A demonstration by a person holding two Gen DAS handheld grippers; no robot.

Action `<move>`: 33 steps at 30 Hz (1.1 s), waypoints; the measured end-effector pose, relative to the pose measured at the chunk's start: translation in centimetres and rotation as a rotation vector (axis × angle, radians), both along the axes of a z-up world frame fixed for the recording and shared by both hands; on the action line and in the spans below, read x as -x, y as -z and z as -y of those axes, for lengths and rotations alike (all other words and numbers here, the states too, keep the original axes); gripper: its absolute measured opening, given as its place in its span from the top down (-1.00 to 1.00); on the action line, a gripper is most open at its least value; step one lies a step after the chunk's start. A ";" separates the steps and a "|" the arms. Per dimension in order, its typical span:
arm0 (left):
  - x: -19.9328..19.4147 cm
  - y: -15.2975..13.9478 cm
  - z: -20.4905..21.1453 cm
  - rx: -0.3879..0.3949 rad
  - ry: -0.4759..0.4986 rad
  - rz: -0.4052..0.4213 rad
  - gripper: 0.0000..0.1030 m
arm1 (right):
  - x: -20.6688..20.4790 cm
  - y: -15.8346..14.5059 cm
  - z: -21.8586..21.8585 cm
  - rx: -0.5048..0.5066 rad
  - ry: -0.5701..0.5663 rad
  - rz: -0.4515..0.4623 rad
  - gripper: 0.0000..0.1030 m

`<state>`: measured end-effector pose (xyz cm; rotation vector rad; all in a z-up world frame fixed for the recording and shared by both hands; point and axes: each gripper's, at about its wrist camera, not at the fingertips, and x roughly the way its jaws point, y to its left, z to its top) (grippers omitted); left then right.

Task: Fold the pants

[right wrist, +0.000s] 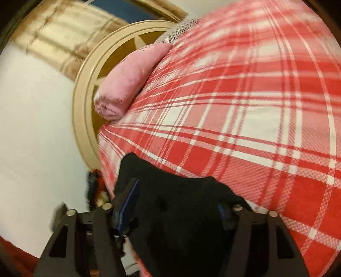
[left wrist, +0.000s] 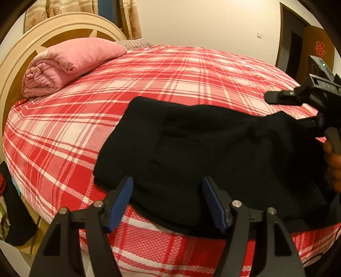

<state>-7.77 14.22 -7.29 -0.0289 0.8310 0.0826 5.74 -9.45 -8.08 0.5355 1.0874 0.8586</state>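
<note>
**Black pants lying on the plaid bed, both tongs at the near edge**

Red-and-white plaid bedding (left wrist: 170, 81) is filling both views, with a cream headboard (left wrist: 25, 49) and a rolled pink quilt (left wrist: 70, 61) sitting at the far left end of the bed. I am seeing the black pants (left wrist: 213, 149) lying spread on the bedding near its front edge, partly folded, with one edge hanging over the side.

Through the left wrist camera I am watching the left gripper (left wrist: 168, 202) standing with its jaws apart; its blue pads (left wrist: 121, 202) are flanking the near hem of the pants without pressing on the cloth. This view alone is showing the room beyond: patterned curtains (left wrist: 130, 19) behind the headboard, a dark doorway (left wrist: 294, 49) with a red ornament beside it, and the right gripper (left wrist: 283, 98) coming in from the right edge above the pants, with part of the person's hand (left wrist: 334, 162) wrapping its handle. From this side I cannot tell how its jaws are standing.

Through the right wrist camera, which is blurring, I am seeing what the left view is hiding: the right gripper (right wrist: 179, 204) sitting low over a bunched part of the pants (right wrist: 177, 213), with the cloth rising between its fingers. The left pad (right wrist: 130, 204) is showing clear of the fabric, while the other pad is mostly buried in it. The jaws are standing apart, and I am seeing no firm clamp on the cloth.
</note>
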 end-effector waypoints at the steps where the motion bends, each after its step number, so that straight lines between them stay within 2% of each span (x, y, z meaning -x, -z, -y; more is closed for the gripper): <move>1: 0.0 0.0 0.0 0.001 -0.001 -0.001 -0.37 | 0.1 0.1 0.5 -0.007 -0.015 -0.019 -0.14; 3: -0.1 0.0 -0.1 0.008 -0.002 -0.005 -0.37 | 0.9 -0.5 1.7 0.043 -0.016 -0.025 -0.14; 5: 0.0 -0.1 -0.2 0.014 0.001 -0.007 -0.37 | 2.1 -2.3 4.9 0.122 0.059 0.026 -0.14; 8: -0.1 -0.1 -0.1 0.015 -0.001 -0.009 -0.38 | 4.5 -6.5 13.3 0.269 0.368 0.119 -0.16; 9: -0.1 -0.1 -0.1 0.015 -0.003 -0.010 -0.38 | 5.6 -7.9 16.4 0.365 0.511 0.135 -0.17; 10: -0.1 -0.1 -0.1 0.014 -0.005 -0.011 -0.39 | 7.0 -9.0 19.9 0.503 0.681 0.133 -0.17; 12: -0.2 -0.1 0.0 0.011 -0.010 -0.012 -0.40 | 8.7 -9.8 25.0 0.665 0.891 0.076 -0.17; 13: -0.2 -0.1 0.1 0.008 -0.013 -0.012 -0.40 | 9.3 -9.6 28.0 0.719 0.971 0.011 -0.17; 16: -0.3 -0.1 0.1 0.013 -0.022 -0.016 -0.41 | 9.3 -7.9 33.1 0.875 1.075 -0.120 -0.17; 18: -0.4 -0.2 0.0 0.015 -0.028 -0.020 -0.41 | 8.8 -5.9 35.5 0.966 1.095 -0.191 -0.17; 20: -0.5 -0.2 0.1 0.009 -0.029 -0.026 -0.42 | 8.0 -3.8 36.6 0.980 1.074 -0.271 -0.17; 23: -0.6 -0.2 0.1 0.008 -0.031 -0.034 -0.42 | 8.3 -3.8 36.4 0.984 1.104 -0.248 -0.12; 25: -0.6 -0.2 0.1 0.007 -0.032 -0.040 -0.42 | 8.5 -4.5 35.9 0.956 1.072 -0.221 0.64; 26: -0.6 -0.3 0.1 0.008 -0.033 -0.043 -0.42 | 9.0 -4.9 36.0 0.941 1.072 -0.221 0.84; 29: -0.6 -0.3 0.0 0.009 -0.035 -0.046 -0.42 | 11.9 -5.6 37.7 0.741 1.100 -0.189 0.90; 30: -0.6 -0.3 0.0 0.009 -0.038 -0.046 -0.42 | 14.0 -6.4 38.5 0.645 1.117 -0.152 0.90; 33: -0.6 -0.3 0.0 0.009 -0.042 -0.048 -0.42 | 19.3 -8.4 39.1 0.468 1.167 -0.044 0.90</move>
